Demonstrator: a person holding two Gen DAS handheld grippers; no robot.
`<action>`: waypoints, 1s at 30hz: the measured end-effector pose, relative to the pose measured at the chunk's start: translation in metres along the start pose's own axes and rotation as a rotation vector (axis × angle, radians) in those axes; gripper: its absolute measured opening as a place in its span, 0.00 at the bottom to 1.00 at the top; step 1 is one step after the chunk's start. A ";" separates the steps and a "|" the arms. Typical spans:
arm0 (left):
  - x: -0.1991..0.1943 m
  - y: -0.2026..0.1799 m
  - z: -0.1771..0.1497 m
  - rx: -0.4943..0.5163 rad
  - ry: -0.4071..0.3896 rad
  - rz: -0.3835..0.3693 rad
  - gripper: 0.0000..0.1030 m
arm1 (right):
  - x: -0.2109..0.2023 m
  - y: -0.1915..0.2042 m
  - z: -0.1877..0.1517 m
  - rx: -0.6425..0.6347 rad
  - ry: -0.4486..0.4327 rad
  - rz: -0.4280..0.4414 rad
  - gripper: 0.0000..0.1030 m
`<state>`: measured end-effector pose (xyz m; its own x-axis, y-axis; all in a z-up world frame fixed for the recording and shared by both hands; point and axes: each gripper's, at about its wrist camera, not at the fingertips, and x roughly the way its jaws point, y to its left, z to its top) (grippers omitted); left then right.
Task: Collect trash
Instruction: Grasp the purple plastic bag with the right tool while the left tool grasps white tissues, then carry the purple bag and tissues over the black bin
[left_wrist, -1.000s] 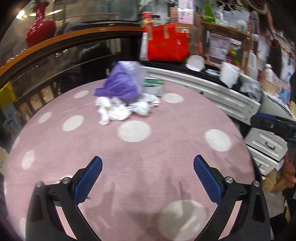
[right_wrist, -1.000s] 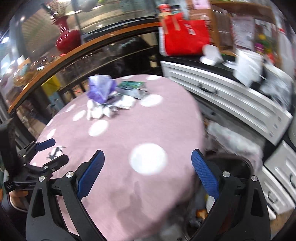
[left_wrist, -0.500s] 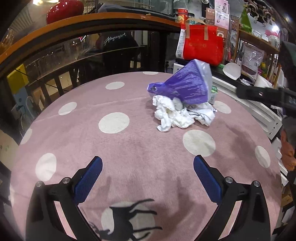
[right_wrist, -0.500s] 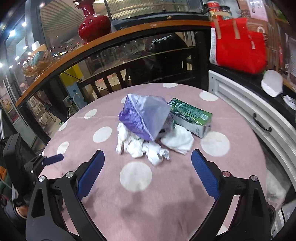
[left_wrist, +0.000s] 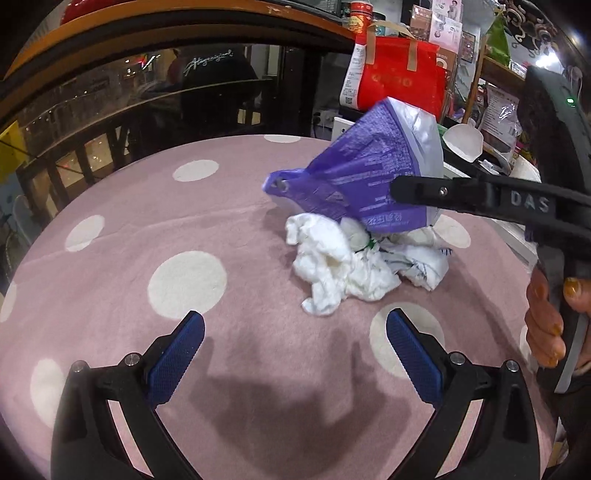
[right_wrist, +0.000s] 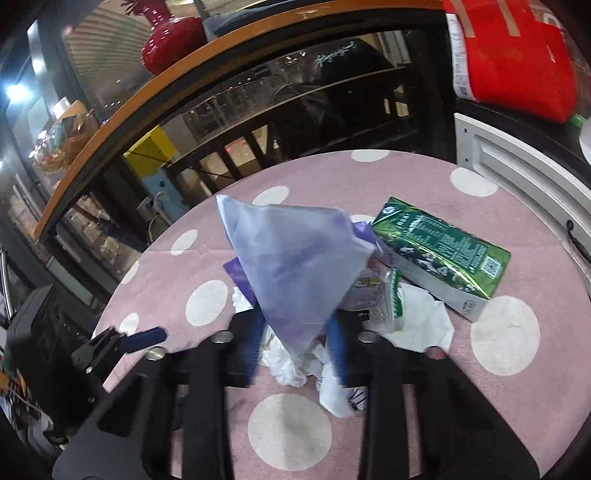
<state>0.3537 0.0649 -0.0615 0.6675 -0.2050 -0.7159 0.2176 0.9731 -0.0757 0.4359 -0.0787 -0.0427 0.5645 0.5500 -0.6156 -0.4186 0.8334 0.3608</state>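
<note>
Your right gripper (right_wrist: 295, 349) is closing around the purple bag (right_wrist: 291, 266); it is risking dragging the tissues (right_wrist: 291, 363) off; your left gripper (left_wrist: 293, 356) is idling open.

Right tool (right_wrist: 295, 350) jaws closing; left tool (left_wrist: 295, 354) jaws wide apart.

Indoor lighting is moderate and comes from overhead: the left tool (left_wrist: 295, 354) casts a broad soft shadow on the pink worktop (left_wrist: 229, 229) just ahead of its fingers, and bright spot lamps flare at the upper left of the right wrist view. Both views show strong fisheye bending and dark vignetted corners, with reflections across the glass railing (right_wrist: 258, 110). The right tool (right_wrist: 291, 350) is motion-blurred as its jaws close around the purple bag (right_wrist: 295, 266); the left wrist view is sharp.
</note>
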 end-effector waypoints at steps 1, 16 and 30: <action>0.003 -0.002 0.002 0.011 -0.007 0.004 0.94 | -0.003 0.004 -0.001 -0.021 -0.016 -0.004 0.26; 0.031 -0.002 0.016 -0.044 0.015 -0.057 0.16 | -0.078 0.039 -0.006 -0.142 -0.179 -0.015 0.24; -0.054 -0.003 -0.017 -0.073 -0.082 0.009 0.15 | -0.134 0.051 -0.040 -0.144 -0.214 0.004 0.24</action>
<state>0.3052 0.0749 -0.0348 0.7260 -0.2008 -0.6577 0.1608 0.9795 -0.1217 0.3100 -0.1119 0.0300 0.6936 0.5651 -0.4466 -0.5098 0.8232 0.2498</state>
